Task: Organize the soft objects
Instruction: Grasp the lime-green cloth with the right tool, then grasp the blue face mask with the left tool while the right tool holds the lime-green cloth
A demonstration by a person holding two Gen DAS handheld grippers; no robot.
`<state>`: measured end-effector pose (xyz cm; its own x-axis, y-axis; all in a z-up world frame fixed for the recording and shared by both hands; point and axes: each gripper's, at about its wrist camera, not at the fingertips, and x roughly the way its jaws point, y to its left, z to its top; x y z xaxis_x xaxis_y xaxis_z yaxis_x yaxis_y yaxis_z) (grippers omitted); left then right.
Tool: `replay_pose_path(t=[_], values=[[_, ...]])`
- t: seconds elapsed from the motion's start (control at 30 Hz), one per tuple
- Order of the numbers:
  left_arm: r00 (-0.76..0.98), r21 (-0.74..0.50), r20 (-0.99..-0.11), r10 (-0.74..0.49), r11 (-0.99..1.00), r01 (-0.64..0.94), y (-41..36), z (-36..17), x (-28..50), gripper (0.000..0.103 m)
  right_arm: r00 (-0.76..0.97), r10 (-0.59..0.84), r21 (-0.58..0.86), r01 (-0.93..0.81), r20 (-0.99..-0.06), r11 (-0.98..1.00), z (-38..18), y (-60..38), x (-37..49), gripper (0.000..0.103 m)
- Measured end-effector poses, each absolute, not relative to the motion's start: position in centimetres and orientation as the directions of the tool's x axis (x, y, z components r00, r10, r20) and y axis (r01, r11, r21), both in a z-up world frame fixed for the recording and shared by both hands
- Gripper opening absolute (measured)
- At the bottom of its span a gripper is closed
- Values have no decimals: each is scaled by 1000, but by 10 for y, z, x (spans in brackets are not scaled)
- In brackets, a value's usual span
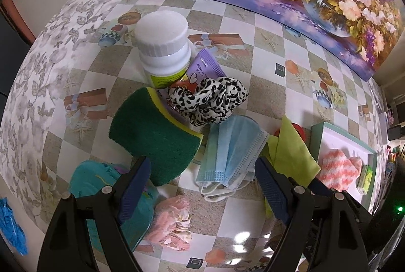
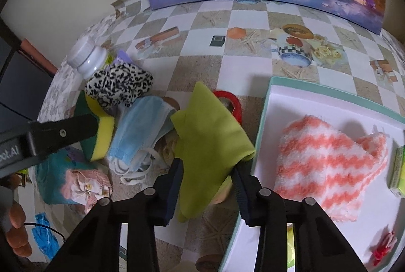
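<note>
Right gripper [image 2: 206, 179]: jaws clamped on the green cloth [image 2: 210, 130], frame centre.
Left gripper [image 1: 202, 168]: jaws wide, empty, above blue face mask [image 1: 233, 153].
Box [image 2: 268, 105]: right, holds striped sock [image 2: 326, 160].

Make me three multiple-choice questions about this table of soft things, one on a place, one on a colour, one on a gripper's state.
1. Where does the fluffy coral-and-white striped cloth lie?
A in the white tray with a mint rim
B on the sponge
C under the painting

2. What colour is the scrubbing face of the sponge?
A red
B dark green
C white

3. What is the right gripper doing?
A hanging empty
B pinching the lime-green cloth
C gripping the bottle

Answers: 1 A, it rests on the tray floor; 2 B, green over yellow foam; 3 B, both pads press the cloth.
</note>
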<state>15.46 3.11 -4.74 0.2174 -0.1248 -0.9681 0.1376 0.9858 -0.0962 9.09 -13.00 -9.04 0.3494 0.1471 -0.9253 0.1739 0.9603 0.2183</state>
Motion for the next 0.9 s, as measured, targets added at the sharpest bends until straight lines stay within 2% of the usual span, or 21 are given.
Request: replay_pose_path(t=[0.23,0.37,0.6,0.67,0.73,0.9], values=[[219,-99,-967,-131,983,152,25,-50,155,85,358,125,195,167,-925,966,-96,-128,92,30],[239,-121,-958,-156,981,152,25,-48,155,85,374,127,205,175,-919,963,-95,-132,91,15],[264,-126,-949,-169,977,174,18,-46,155,84,400,136,213,154,-906,965,-87,-129,89,7],[265,-123,-950,-168,976,179,15,-49,154,81,411,142,221,152,-901,964,-83,-130,88,7],[257,-126,-951,-172,974,186,13,-52,155,72,416,143,225,155,-898,962,-81,-132,86,7],[242,-124,-955,-173,971,206,4,-64,154,63,409,149,238,176,-901,955,-83,-139,83,7]])
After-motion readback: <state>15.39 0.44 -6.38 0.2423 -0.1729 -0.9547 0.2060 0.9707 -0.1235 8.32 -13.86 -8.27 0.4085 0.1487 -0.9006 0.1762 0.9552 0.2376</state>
